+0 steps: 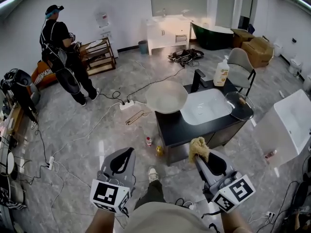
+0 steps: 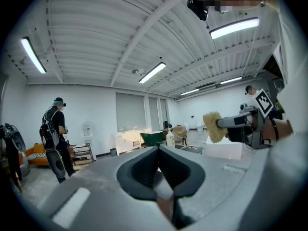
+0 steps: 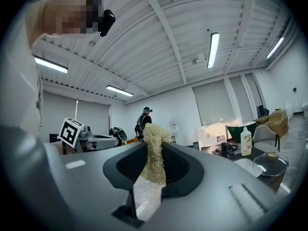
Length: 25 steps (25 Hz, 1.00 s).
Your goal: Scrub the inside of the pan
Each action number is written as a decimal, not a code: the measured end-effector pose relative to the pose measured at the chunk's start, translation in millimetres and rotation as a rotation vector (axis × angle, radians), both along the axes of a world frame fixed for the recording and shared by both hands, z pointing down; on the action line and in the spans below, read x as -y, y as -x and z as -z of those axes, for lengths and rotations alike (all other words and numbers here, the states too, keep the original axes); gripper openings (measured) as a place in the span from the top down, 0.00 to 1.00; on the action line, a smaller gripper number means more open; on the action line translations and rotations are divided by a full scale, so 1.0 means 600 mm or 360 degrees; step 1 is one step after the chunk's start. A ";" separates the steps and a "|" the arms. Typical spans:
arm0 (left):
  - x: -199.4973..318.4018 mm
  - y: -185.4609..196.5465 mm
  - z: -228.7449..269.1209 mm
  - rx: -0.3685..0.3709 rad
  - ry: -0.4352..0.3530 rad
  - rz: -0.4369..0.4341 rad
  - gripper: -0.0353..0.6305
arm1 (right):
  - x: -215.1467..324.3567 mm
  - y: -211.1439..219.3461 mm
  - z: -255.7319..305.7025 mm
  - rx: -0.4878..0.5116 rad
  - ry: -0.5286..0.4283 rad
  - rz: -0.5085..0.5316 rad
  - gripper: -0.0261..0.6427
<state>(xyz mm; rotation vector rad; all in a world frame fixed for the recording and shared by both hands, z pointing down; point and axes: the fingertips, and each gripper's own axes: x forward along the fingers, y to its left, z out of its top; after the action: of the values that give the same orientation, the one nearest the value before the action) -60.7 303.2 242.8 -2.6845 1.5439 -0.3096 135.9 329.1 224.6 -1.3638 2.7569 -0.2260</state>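
Gripping a yellowish scrubber between its jaws, the right claw is hanging at the lower right of the head view, with the scrubber's tuft sticking out past the tips. The left claw is hanging at the lower left with its jaws pressed together and nothing between them. The pan, pale and round, is resting in the upper middle of the head view on the left end of the dark counter, just beside the white sink. Both claws are hovering well apart from it, over the floor. A faucet and a soap bottle are standing behind the sink, and a glass lid is lying at the sink's right. A person is standing at the upper left.
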 end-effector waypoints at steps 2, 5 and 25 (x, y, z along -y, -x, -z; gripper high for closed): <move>0.029 0.003 -0.009 0.0015 0.0018 -0.0010 0.94 | 0.029 0.003 -0.010 0.0001 0.0033 -0.0003 0.82; 0.076 0.013 -0.018 0.0050 0.0040 -0.0028 0.94 | 0.075 0.013 -0.017 0.0003 0.0071 -0.0024 0.82; 0.468 0.117 -0.090 0.0105 0.0258 -0.0146 0.94 | 0.462 0.116 -0.069 -0.0089 0.0295 -0.0136 0.82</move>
<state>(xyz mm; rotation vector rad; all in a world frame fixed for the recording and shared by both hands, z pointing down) -130.9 22.5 296.6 -2.8231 1.4312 -0.5353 66.3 51.8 266.0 -1.5492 2.7742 -0.4562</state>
